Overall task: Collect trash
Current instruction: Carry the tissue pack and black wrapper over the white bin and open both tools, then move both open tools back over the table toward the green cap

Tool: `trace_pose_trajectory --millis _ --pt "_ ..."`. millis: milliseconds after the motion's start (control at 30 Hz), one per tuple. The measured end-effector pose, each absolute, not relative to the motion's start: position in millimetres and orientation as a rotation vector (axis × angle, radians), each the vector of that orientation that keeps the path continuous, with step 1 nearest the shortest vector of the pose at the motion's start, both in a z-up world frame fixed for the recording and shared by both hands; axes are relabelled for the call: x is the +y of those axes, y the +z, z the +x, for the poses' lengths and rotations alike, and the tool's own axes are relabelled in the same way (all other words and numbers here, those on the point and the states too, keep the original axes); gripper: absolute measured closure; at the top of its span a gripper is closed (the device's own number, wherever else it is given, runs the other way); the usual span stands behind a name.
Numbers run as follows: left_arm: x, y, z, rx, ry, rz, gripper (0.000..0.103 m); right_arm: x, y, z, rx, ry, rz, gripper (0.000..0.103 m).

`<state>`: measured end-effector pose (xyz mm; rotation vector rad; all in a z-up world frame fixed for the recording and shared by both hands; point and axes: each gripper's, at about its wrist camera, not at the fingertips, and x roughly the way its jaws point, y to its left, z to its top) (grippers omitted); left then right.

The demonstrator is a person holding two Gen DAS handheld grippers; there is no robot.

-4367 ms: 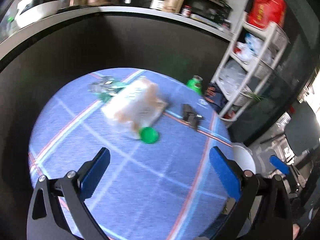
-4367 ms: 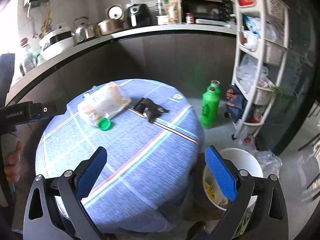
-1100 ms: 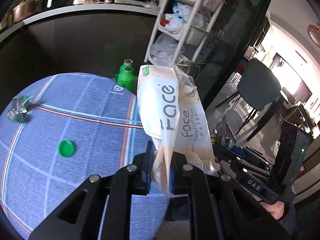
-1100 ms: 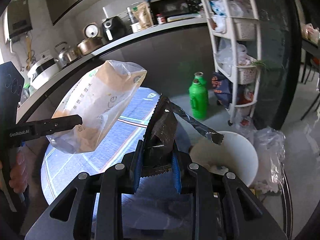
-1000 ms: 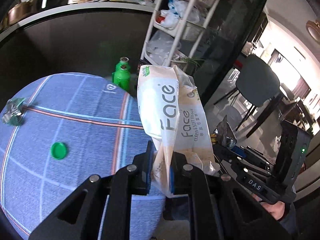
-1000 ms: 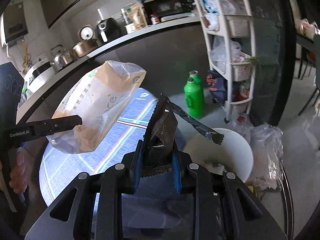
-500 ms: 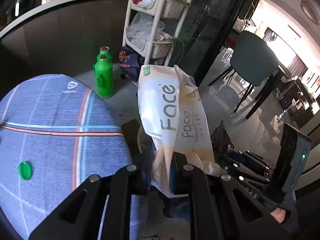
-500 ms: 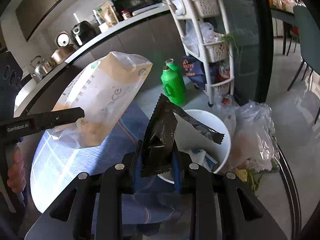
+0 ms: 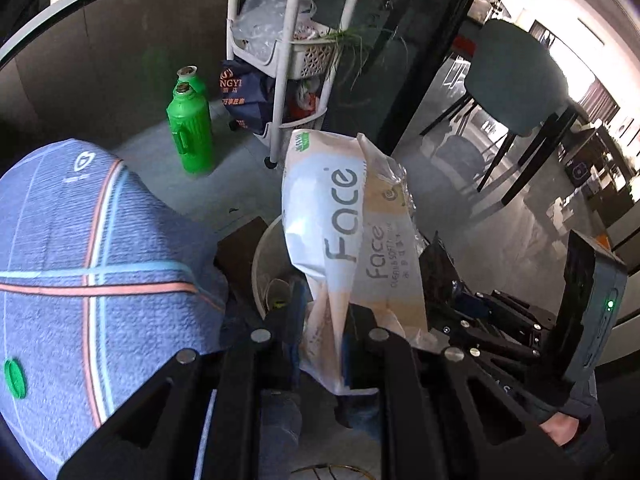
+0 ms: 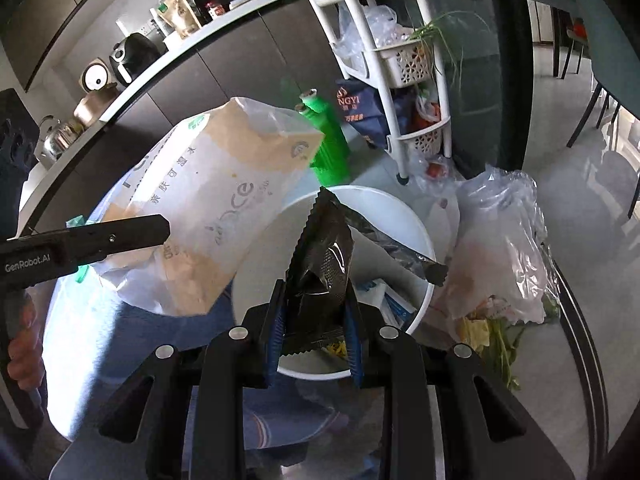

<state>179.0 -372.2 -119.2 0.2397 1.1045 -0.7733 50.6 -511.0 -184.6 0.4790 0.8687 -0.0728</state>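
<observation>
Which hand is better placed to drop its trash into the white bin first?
Right, probably: the black wrapper in the right gripper hangs over the white bin's opening.

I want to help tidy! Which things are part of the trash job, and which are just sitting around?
For the job:
tissue pack in left gripper
black wrapper in right gripper
white bin

Sitting around:
green bottles
white rack

We are in a home kitchen: a long worktop [image 10: 224, 28] carries an air fryer [image 10: 132, 60], a kettle [image 10: 54, 136] and a pot [image 10: 94, 106]. A white tiered rack [image 10: 400, 52] holds bags and greens, green bottles [image 9: 190, 136] stand on the floor, and a dining chair [image 9: 516, 80] sits beyond.
</observation>
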Motion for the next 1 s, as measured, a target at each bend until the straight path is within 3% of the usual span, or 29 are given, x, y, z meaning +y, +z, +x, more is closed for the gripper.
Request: trace_pose_trajectory --millis 67,100,233,300,367,500,667,1000 --pt "-376 -124 181 1.109 -0.766 0.251 0.079 -512 -193 55 0.882 -0.079 0.472 0.073" --pt "-377 -126 182 1.108 -0.758 0.255 0.070 -512 -196 57 0.887 -0.083 0.464 0.066" --pt "-374 -127 184 1.096 -0.736 0.238 0.056 -510 -202 57 0.889 -0.093 0.415 0.040" --pt "-371 -124 185 1.086 -0.727 0.226 0.045 -509 -202 56 0.880 -0.094 0.408 0.030" --pt "-366 -118 186 1.067 -0.711 0.205 0.038 -509 -201 55 0.872 -0.095 0.403 0.028" --pt "-358 -106 184 1.031 -0.694 0.179 0.025 -508 -195 52 0.856 -0.099 0.398 0.011" --pt "-344 -88 175 0.967 -0.651 0.164 0.004 -503 -184 50 0.852 -0.087 0.400 0.009" --pt "-296 -58 158 0.943 -0.559 0.079 0.004 -474 -148 45 0.833 -0.041 0.377 0.008"
